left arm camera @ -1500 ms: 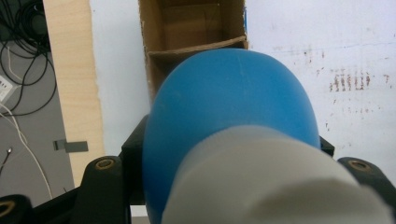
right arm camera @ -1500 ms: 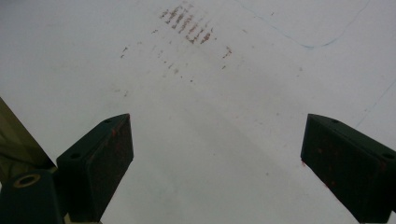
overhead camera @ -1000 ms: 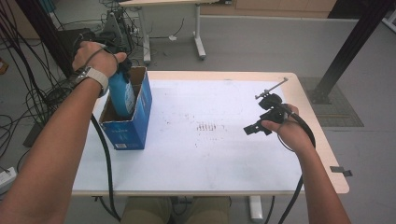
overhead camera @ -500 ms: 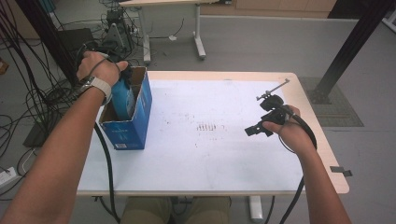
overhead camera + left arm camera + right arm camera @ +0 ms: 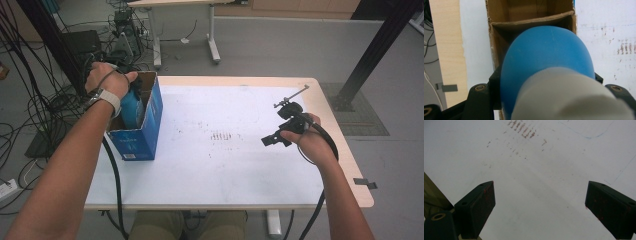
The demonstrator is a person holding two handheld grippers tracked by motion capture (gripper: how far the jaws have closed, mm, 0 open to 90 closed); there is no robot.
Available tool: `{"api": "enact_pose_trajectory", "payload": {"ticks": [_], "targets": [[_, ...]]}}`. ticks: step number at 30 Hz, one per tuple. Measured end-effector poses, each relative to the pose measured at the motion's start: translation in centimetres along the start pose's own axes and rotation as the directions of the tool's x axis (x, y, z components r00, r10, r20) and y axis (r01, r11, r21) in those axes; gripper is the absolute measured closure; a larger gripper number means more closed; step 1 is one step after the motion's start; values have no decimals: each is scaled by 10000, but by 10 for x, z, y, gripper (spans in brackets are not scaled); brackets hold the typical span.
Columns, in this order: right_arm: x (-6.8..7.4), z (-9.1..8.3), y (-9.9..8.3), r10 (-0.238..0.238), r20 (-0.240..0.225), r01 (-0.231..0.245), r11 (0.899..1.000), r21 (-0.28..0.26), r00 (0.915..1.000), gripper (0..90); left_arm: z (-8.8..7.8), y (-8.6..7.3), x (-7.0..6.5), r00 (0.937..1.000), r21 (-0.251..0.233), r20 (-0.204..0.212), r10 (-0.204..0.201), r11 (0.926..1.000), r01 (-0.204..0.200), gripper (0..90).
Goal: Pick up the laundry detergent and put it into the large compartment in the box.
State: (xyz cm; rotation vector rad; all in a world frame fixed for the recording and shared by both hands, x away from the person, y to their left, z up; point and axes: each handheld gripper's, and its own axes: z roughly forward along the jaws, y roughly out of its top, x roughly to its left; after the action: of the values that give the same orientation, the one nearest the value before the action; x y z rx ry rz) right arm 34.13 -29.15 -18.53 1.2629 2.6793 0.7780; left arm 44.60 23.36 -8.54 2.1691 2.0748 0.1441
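White table [image 5: 200, 185]; blue box [image 5: 145, 130] holds bottle [image 5: 131, 107].

From above, we look forward and down over the worktop [image 5: 225, 165]. Riding the left tongs [image 5: 546, 82], we face down into the box [image 5: 499, 30] at close range. Riding the right tongs [image 5: 540, 202], we share the stained patch [image 5: 522, 131] ahead.

Lab: floor cables [image 5: 30, 125], black rig post [image 5: 380, 50]

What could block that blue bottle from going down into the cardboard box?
Nothing visible. The left gripper holds the blue bottle over the cardboard box, whose open compartment below looks empty as far as shown.
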Motion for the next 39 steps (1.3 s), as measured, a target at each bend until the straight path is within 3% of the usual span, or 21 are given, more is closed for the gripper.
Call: {"api": "enact_pose_trajectory", "payload": {"ticks": [39], "targets": [[-2,2,-5,277,48,-278,9995,133,9996,94,59,5,4,9998,648,160,156,9978,-166,392]]}}
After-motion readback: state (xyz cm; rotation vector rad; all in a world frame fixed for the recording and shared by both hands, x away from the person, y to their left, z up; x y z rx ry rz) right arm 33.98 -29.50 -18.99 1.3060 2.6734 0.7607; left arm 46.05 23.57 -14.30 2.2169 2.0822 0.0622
